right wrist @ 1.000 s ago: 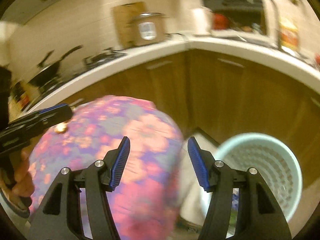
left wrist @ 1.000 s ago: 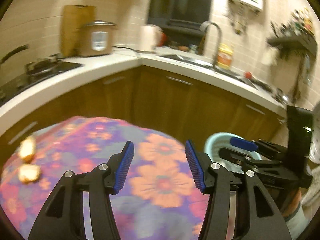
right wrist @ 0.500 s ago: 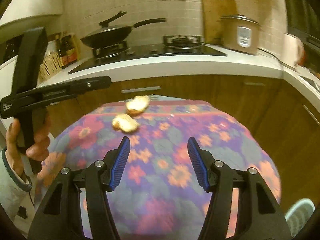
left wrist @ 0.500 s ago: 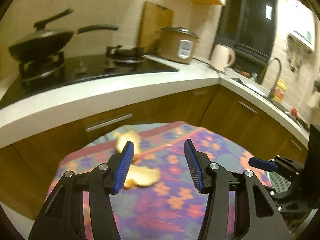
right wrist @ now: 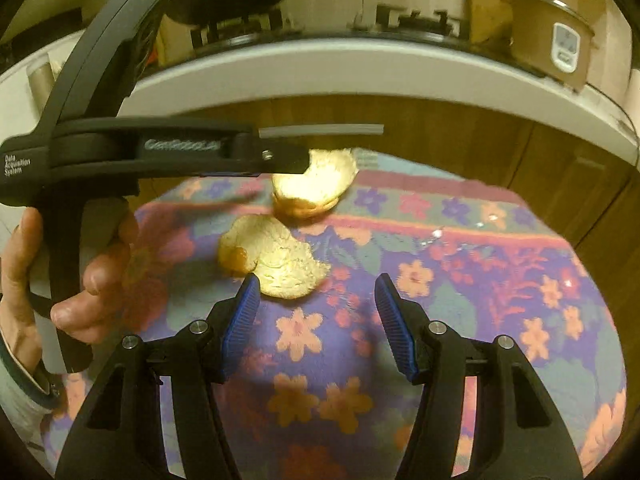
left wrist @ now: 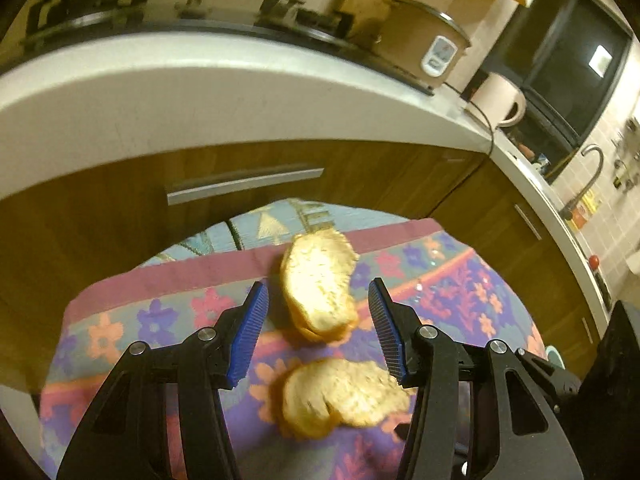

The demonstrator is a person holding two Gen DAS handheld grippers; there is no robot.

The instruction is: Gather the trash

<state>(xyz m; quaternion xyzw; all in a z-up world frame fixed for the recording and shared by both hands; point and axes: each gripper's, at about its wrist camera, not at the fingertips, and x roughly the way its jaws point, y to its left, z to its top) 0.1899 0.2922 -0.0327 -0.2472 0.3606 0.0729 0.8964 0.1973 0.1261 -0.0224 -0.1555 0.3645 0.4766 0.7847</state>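
Two pale orange peel pieces lie on the floral tablecloth (left wrist: pixel 460 292). The far peel (left wrist: pixel 318 284) sits between the open jaws of my left gripper (left wrist: pixel 318 300), untouched. The near peel (left wrist: pixel 340 398) lies just below it. In the right wrist view the far peel (right wrist: pixel 316 184) is partly behind the left gripper (right wrist: pixel 294 158), and the near peel (right wrist: pixel 276 258) lies just ahead and left of my open, empty right gripper (right wrist: pixel 316 292).
A white counter (left wrist: pixel 200 92) with wooden cabinets curves close behind the table. A rice cooker (left wrist: pixel 424 46), a kettle (left wrist: pixel 500 100) and a stove stand on it. A pale bin edge (left wrist: pixel 554 356) shows at right, beside the table (right wrist: pixel 520 280).
Both grippers have swung from the bin side toward the table's far edge and closed in on the peels. The left gripper now straddles the far peel. Both stayed open.
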